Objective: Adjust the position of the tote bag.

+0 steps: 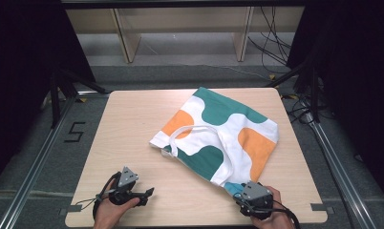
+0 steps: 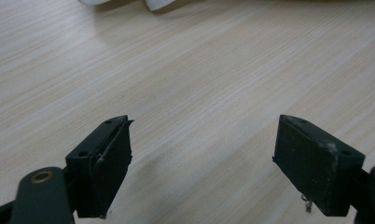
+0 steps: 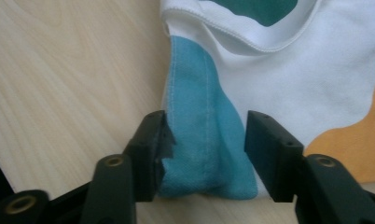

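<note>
A white tote bag (image 1: 218,131) with green and orange patches lies flat on the right half of the wooden table (image 1: 128,129), its white handles (image 1: 190,130) spread over it. At its near corner a teal fabric strip (image 3: 199,93) sticks out toward me. My right gripper (image 3: 205,116) straddles that strip, with a jaw close against each edge and the cloth lying unsqueezed between them. In the high view the right gripper (image 1: 238,190) sits at the table's front right. My left gripper (image 1: 148,192) rests near the front left, jaws wide over bare wood (image 2: 202,126).
A white edge of the bag (image 2: 157,3) shows far ahead in the left gripper view. Metal rails (image 1: 37,162) run along both sides of the table. Wooden shelf legs (image 1: 125,38) and loose cables (image 1: 276,43) lie beyond the far edge.
</note>
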`<state>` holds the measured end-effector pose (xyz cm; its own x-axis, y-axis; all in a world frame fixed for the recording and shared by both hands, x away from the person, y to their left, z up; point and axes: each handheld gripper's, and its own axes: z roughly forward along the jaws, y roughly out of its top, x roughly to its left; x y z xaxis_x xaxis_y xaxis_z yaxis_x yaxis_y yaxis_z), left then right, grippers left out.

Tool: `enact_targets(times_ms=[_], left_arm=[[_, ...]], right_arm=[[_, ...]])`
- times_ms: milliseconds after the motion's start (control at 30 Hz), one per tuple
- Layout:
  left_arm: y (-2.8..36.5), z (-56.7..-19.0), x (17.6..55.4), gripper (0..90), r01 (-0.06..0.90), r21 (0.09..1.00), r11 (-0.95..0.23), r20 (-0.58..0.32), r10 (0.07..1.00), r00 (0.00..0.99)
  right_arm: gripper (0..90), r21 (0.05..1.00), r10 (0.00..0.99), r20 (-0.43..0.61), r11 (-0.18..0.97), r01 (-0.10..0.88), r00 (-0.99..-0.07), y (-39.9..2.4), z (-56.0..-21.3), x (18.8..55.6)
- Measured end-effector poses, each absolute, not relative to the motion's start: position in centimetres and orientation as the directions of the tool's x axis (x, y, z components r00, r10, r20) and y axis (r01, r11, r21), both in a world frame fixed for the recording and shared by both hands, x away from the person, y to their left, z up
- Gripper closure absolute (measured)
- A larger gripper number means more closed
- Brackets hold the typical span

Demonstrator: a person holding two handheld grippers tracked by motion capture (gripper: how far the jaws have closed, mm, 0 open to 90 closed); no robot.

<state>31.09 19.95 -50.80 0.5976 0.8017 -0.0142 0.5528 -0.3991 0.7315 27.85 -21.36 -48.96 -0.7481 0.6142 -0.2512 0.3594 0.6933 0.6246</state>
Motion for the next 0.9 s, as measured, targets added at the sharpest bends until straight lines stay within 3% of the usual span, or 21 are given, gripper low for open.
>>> enact_targets(times_ms=[200,267,367,633,733,800,900], left_arm=[[20.2,-50.6,31.1,18.0,0.55,0.724,-0.416,0.011,0.804,0.594],[20.4,-50.4,31.2,17.9,0.55,0.719,-0.426,0.022,0.804,0.594],[20.7,-50.1,31.6,17.9,0.541,0.727,-0.424,0.039,0.811,0.584],[20.3,-50.0,34.3,19.8,0.52,0.788,-0.33,0.022,0.859,0.512],[19.5,-50.2,35.5,24.3,0.519,0.792,-0.322,0.019,0.862,0.507],[19.0,-50.1,36.2,28.3,0.501,0.759,-0.416,0.079,0.823,0.563],[17.3,-50.5,37.2,31.7,0.497,0.782,-0.376,0.056,0.836,0.545]], right_arm=[[70.6,0.656,0.666,-0.179,0.63,0.417,-0.724,-22.2,-48.5,27.7],[80.1,0.678,0.668,-0.179,0.616,0.402,-0.722,-22.9,-48.2,27.8],[86.4,0.698,0.687,-0.167,0.589,0.407,-0.708,-24.0,-47.8,27.9],[87.9,0.75,0.743,-0.056,0.472,0.464,-0.666,-27.9,-47.2,28.6],[87.9,0.757,0.763,-0.02,0.434,0.489,-0.647,-28.8,-47.1,28.6],[87.9,0.768,0.759,-0.041,0.44,0.466,-0.65,-29.4,-47.0,28.9],[87.9,0.769,0.755,-0.05,0.447,0.457,-0.654,-29.8,-47.1,29.1]])
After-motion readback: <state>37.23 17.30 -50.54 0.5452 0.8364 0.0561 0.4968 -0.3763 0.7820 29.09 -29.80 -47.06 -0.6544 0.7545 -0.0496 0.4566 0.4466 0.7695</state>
